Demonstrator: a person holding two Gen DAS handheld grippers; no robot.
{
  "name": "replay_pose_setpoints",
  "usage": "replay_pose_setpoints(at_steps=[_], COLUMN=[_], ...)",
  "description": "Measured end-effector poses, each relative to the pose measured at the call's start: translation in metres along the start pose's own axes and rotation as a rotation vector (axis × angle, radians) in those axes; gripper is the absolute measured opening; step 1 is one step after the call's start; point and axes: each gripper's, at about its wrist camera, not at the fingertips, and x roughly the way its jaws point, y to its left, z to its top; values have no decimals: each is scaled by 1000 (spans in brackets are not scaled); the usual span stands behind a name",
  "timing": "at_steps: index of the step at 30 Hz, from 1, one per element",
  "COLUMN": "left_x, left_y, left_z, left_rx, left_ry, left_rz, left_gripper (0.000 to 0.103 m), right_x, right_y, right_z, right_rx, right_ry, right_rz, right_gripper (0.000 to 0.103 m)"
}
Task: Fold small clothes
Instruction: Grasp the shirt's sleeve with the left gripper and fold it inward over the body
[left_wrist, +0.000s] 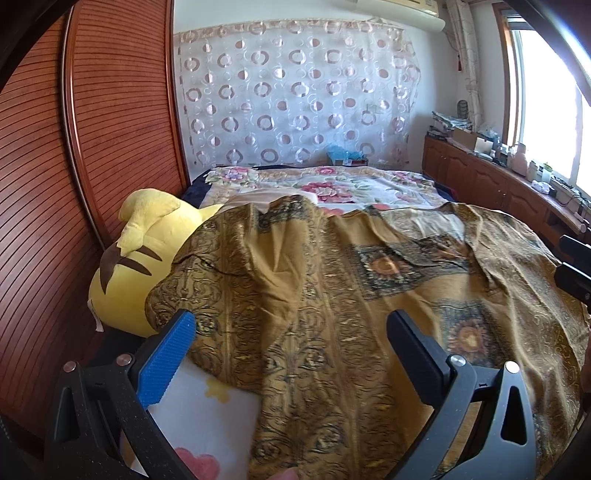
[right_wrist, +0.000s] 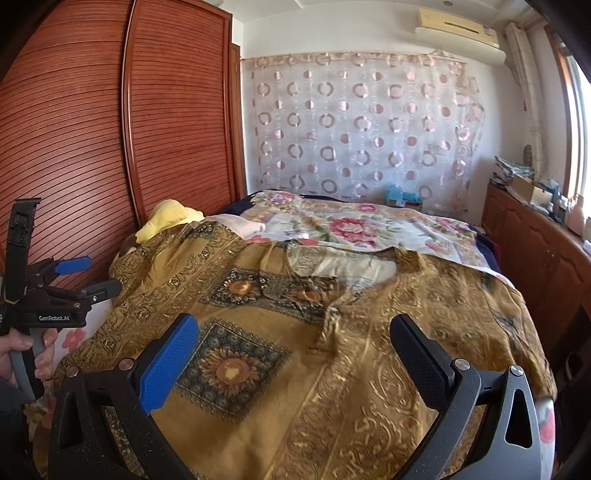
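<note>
A golden-brown patterned garment (left_wrist: 325, 295) with dark sunflower squares lies spread flat across the bed; it also shows in the right wrist view (right_wrist: 332, 350), neckline toward the far side. My left gripper (left_wrist: 291, 328) is open and empty, hovering over the garment's left part. It also shows in the right wrist view (right_wrist: 88, 275) at the left edge, held by a hand. My right gripper (right_wrist: 295, 332) is open and empty above the garment's middle front. Its tips show at the right edge of the left wrist view (left_wrist: 574, 266).
A yellow plush toy (left_wrist: 140, 258) lies at the garment's left, against the wooden wardrobe doors (left_wrist: 110, 129). A floral bedspread (left_wrist: 351, 188) covers the far bed. A wooden cabinet (right_wrist: 535, 243) with clutter runs along the right under the window.
</note>
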Motion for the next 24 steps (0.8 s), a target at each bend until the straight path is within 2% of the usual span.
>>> replay_pose_setpoints(at_steps=[3,9,14,20,24], left_x=[9,22,34,70,86], left_y=[12,37,70,124,136], left_z=[2,7,12,3,-4], left_rx=[-10,-32,-67,-219,-265], left_ry=[17,45,65,167,210], left_rz=[13,-13,-8,-57,-66], left_gripper=[103,103,103,84,81], right_x=[9,24,44,66,82], right_y=[-4,-14,-20,-18,-23], right_z=[4,12,20,28,37], right_rx=[-8,-15,-44,-77,-84], right_ry=[13,49,83,144,178], right_rz=[22,61,89,135,153], right_gripper=[103,103,103,103,103])
